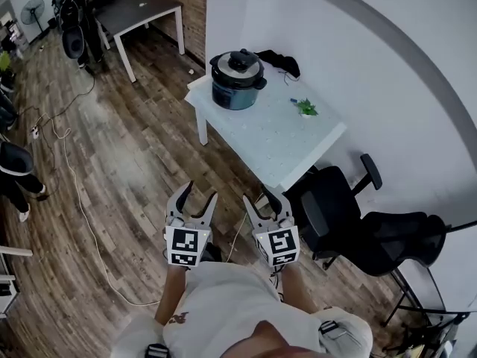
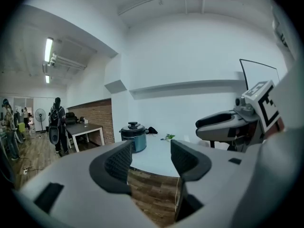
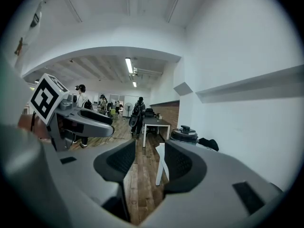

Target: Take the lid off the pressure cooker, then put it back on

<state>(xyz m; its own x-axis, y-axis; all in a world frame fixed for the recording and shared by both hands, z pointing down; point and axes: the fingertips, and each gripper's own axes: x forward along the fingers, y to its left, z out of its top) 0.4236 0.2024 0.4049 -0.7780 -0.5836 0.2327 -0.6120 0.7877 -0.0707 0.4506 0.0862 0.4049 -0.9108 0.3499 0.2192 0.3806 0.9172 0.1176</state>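
Observation:
The dark blue-grey pressure cooker (image 1: 237,83) stands at the far end of a white table (image 1: 283,140), with its black lid (image 1: 240,62) on top. The cooker (image 2: 133,137) is small and distant in the left gripper view, and the cooker (image 3: 184,135) peeks over the right jaw in the right gripper view. My left gripper (image 1: 192,200) and right gripper (image 1: 264,202) hang side by side over the wood floor, well short of the table. Both are open with nothing between the jaws.
A black office chair (image 1: 350,215) stands right of the table's near end. A small green item (image 1: 306,109) and a dark bundle (image 1: 279,62) lie on the table. Cables (image 1: 82,200) run over the floor. A second table (image 1: 138,13) and people are far back.

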